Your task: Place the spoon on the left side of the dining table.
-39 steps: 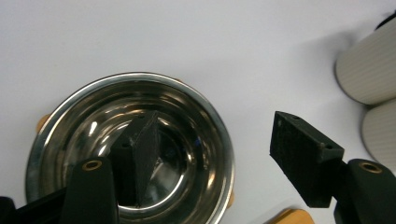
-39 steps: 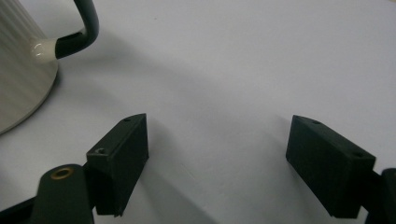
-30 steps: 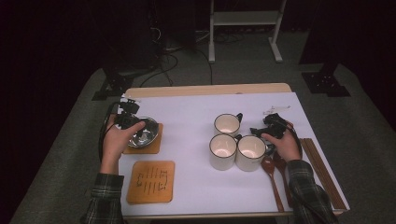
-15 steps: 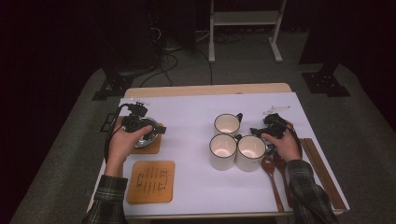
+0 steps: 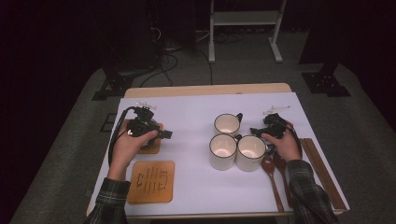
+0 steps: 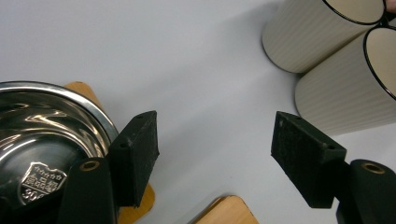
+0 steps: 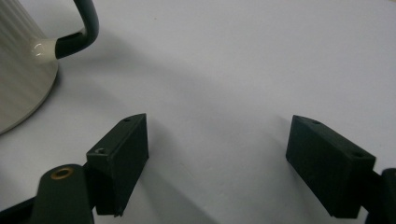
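My left gripper (image 5: 164, 134) hovers at the table's left side with its jaws open and pointing right. In the left gripper view, my left gripper (image 6: 215, 135) has only white tabletop between its jaws. A steel bowl (image 6: 42, 126) sits just outside the left jaw, on a wooden coaster (image 5: 152, 147). Three cream mugs with dark rims (image 5: 227, 124), (image 5: 222, 150), (image 5: 251, 151) stand grouped right of centre. My right gripper (image 5: 256, 131) rests open beside them. In the right gripper view, my right gripper (image 7: 217, 135) has bare table between its jaws, and one mug (image 7: 18, 70) with its dark handle is at the upper left.
A second slotted wooden coaster (image 5: 152, 182) lies near the front left edge. Two wooden spoons (image 5: 272, 173) and a bundle of chopsticks (image 5: 322, 172) lie at the front right. The white table cover (image 5: 196, 112) is bare between bowl and mugs.
The left hand has shifted a little to the right, and its gripper has turned to point right. The bowl, visible a second ago in the high view, is now covered by the hand. The right hand has not moved.
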